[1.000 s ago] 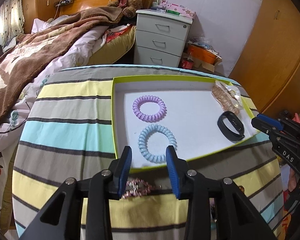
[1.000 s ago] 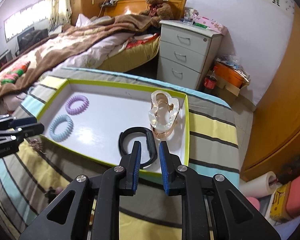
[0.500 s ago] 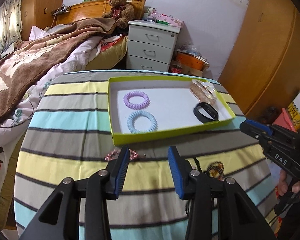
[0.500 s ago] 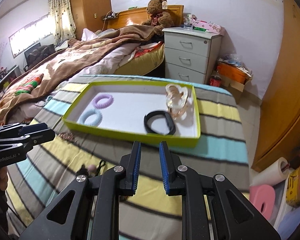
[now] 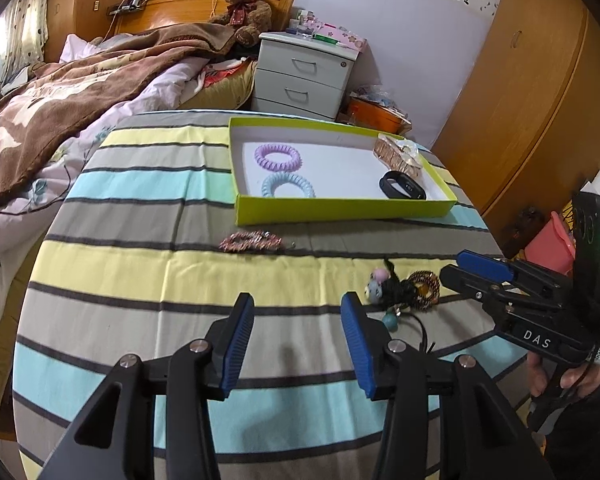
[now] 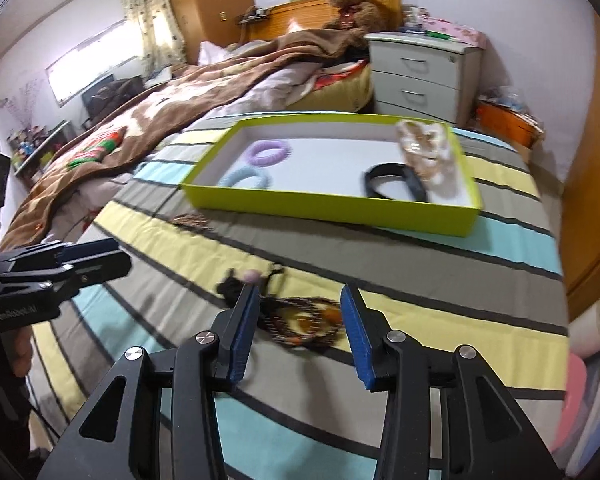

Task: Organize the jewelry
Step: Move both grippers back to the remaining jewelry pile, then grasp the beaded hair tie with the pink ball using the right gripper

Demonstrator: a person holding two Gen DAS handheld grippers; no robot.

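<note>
The right gripper (image 6: 296, 312) has just been opening and stands released above the brown beaded bracelet (image 6: 306, 322) on the striped cloth (image 6: 440, 312), nothing between its pads. The left gripper (image 5: 298, 328), also just opened and empty, hangs over bare cloth near the pink bracelet (image 5: 252, 241). To grasp cleanly, I would lower the right one straight down astride 1 side of the bracelet, clear of the tangled hair tie (image 5: 384, 286) beside it, then carry it to the tray (image 6: 332, 210).

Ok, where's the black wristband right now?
The black wristband lies inside the green tray, at its near right corner in the left wrist view, just in front of the clear hair claw.
</note>
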